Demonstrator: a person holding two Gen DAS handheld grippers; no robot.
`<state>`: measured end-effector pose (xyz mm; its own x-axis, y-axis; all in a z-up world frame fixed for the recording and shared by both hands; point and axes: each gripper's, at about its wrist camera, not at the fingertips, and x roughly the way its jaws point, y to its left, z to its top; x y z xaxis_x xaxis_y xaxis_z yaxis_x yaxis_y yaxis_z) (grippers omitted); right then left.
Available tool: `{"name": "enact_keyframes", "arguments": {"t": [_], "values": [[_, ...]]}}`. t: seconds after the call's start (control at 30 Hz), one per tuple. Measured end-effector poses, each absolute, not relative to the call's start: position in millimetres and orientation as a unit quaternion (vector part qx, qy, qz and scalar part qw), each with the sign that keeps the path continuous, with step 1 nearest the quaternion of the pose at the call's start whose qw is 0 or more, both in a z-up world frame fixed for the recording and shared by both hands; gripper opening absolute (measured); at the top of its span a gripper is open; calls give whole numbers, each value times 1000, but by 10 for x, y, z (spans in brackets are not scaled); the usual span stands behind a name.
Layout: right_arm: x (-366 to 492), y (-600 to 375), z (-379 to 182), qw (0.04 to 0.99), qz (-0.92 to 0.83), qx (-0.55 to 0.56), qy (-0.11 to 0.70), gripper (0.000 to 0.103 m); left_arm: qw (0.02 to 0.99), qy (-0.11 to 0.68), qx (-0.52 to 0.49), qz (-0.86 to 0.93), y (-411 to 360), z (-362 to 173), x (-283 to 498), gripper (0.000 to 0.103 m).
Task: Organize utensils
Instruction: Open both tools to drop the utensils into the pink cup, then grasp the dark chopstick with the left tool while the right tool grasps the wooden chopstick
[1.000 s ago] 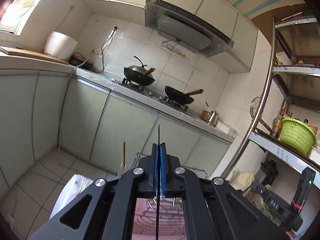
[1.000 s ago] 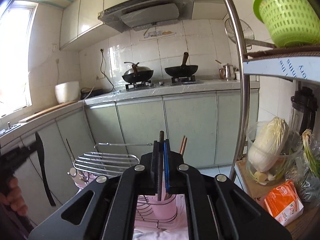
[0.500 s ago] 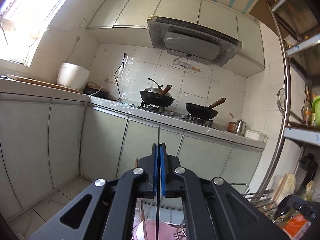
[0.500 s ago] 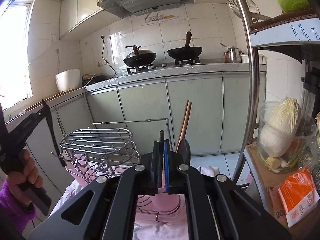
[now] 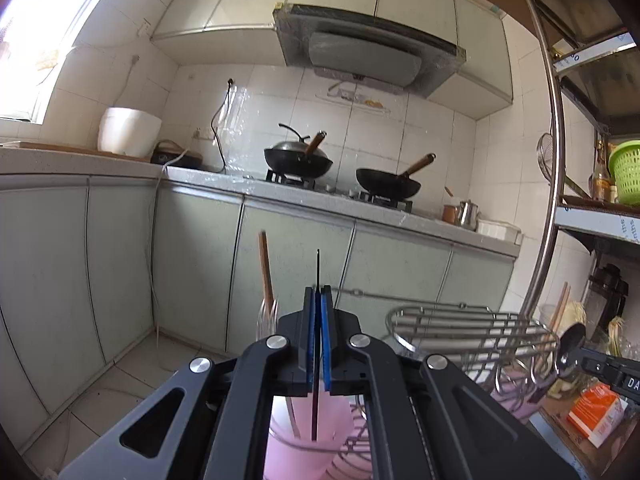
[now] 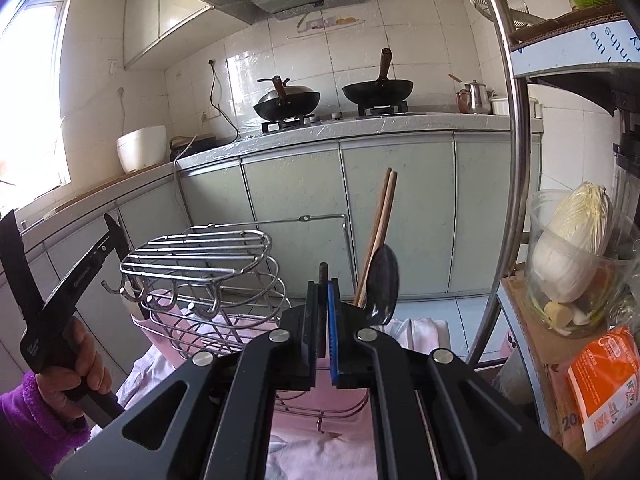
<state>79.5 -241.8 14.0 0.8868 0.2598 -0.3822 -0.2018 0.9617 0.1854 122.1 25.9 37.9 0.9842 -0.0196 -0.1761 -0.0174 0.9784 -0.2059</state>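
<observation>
My left gripper (image 5: 318, 300) is shut on a thin black knife (image 5: 317, 270), seen edge-on, its tip up and its lower end over a pink utensil cup (image 5: 310, 436). Wooden chopsticks (image 5: 265, 272) stand in that cup. In the right wrist view the left gripper (image 6: 116, 236) shows at the left with the black blade (image 6: 12, 256) beside it. My right gripper (image 6: 324, 284) is shut on a dark utensil handle (image 6: 322, 276). Just right of it stand chopsticks (image 6: 380, 232) and a dark spoon (image 6: 383, 276).
A wire dish rack (image 6: 200, 256) with hooks stands on a white cloth (image 6: 328, 444); it also shows in the left wrist view (image 5: 472, 328). A metal shelf pole (image 6: 508, 152), a cabbage in a clear jar (image 6: 576, 248) and an orange packet (image 6: 604, 384) are at the right.
My left gripper has tilted down, so the pink cup and rack fill more of its view. My right gripper has moved closer to the rack, chopsticks and spoon.
</observation>
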Motion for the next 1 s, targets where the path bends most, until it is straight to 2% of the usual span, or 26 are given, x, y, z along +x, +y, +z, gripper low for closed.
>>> {"name": "enact_keyframes", "arguments": {"t": [0.33, 0.43, 0.6, 0.77, 0.87, 1.0], "values": [[789, -2364, 50, 963, 117, 66, 233, 5, 984, 149, -95, -15, 246, 178, 1192, 4], [802, -2337, 17, 959, 119, 63, 250, 6, 983, 155, -93, -16, 257, 209, 1153, 19], [733, -2314, 32, 959, 122, 60, 250, 8, 984, 145, -98, -17, 297, 331, 1000, 20], [623, -2327, 71, 960, 122, 66, 241, 26, 983, 148, -109, -24, 339, 417, 813, 21], [532, -2331, 95, 962, 121, 71, 236, 34, 981, 158, -108, -28, 334, 449, 697, 21], [408, -2316, 87, 961, 123, 76, 236, 37, 977, 179, -105, -37, 310, 419, 532, 21]]}}
